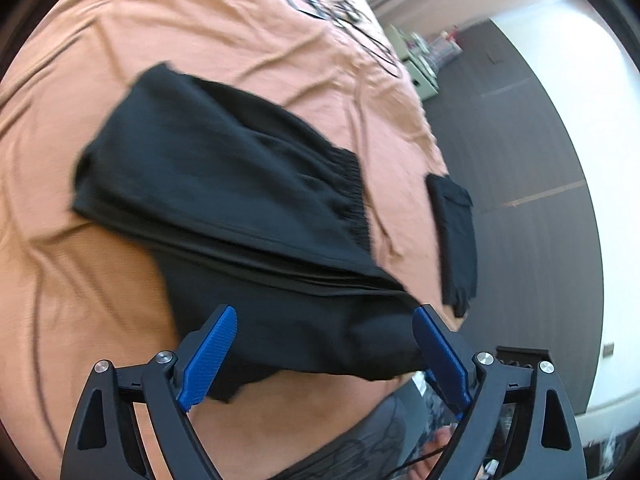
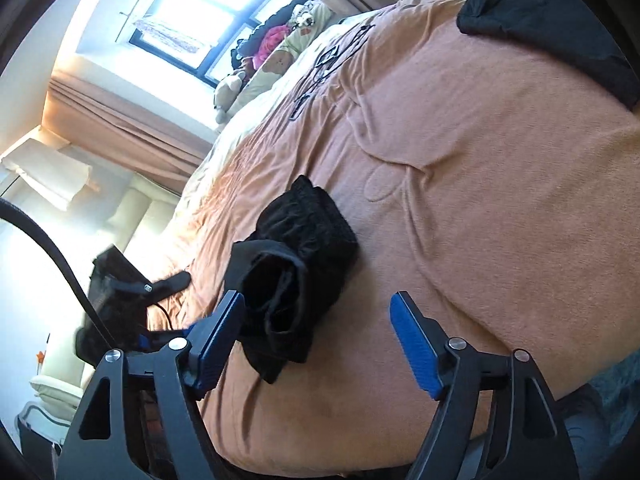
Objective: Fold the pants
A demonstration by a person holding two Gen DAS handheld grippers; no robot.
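Note:
Black pants [image 1: 224, 184] lie folded over on the orange bed cover [image 1: 200, 20], elastic waistband toward the right. One layer hangs over the bed's near edge. My left gripper [image 1: 324, 344] is open, its blue pads on either side of that lower layer, holding nothing. In the right wrist view the pants [image 2: 296, 276] appear as a dark folded bundle near the bed's left edge. My right gripper [image 2: 316, 332] is open, just in front of the bundle; its left pad [image 2: 220, 332] is beside the cloth. The other gripper [image 2: 116, 292] shows at left, blurred.
A second black folded garment [image 1: 456, 240] lies at the bed's right edge, and shows at the top right of the right wrist view [image 2: 552, 20]. Dark wooden floor [image 1: 540, 160] and a white wall lie beyond. Stuffed toys [image 2: 276, 52] sit by the window.

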